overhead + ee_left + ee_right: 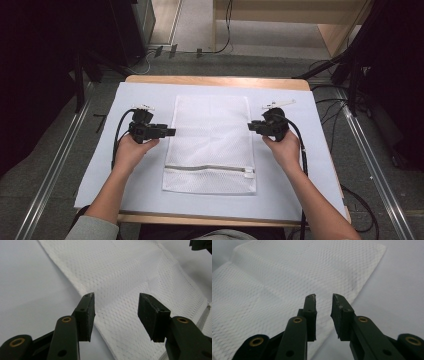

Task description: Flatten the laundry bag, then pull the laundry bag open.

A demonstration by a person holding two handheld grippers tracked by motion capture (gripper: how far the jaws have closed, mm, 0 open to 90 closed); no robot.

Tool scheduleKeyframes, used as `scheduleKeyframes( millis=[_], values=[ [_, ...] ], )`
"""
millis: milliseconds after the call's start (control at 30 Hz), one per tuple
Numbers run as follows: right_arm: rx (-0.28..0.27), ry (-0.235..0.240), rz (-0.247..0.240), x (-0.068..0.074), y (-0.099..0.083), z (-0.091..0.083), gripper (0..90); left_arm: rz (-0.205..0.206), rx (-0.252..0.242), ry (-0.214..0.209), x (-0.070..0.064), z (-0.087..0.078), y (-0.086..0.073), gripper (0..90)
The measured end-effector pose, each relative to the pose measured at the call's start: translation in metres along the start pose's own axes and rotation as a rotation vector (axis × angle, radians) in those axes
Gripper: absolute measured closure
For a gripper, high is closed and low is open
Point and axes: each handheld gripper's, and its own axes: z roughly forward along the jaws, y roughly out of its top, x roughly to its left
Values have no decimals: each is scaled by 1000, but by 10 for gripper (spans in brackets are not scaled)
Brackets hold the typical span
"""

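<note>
In the high view, the person's forearms enter from the bottom edge, and the left gripper (170, 132) sits at centre left, just beside the left edge of the white mesh bag (210, 145), its jaws spread wide and holding nothing. The mesh bag lies flat at frame centre on the pale table cover (300, 185), zipper (210, 170) toward the lower edge. The right gripper (251, 126) sits at centre right beside the bag's right edge, jaws parted only narrowly and empty.

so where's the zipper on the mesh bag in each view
high view: the zipper runs across the mesh bag near its close end.
left gripper view: a short piece at the right edge.
right gripper view: not in it.
shared landmark: the bag's white mesh.
</note>
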Motion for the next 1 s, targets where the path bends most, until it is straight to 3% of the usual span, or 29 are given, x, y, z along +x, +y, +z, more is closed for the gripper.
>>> scheduleKeyframes(
  millis=[400, 800, 1000],
  values=[
    [14, 51, -5, 25, -29, -26, 775, 52, 24, -32, -20, 3, 2, 468],
    [15, 60, -9, 38, -52, -45, 790, 132, 40, -79, -49, 14, 5, 483],
    [33, 65, 12, 42, -63, -47, 812, 184, 39, -107, -67, 20, 5, 575]
  ],
)
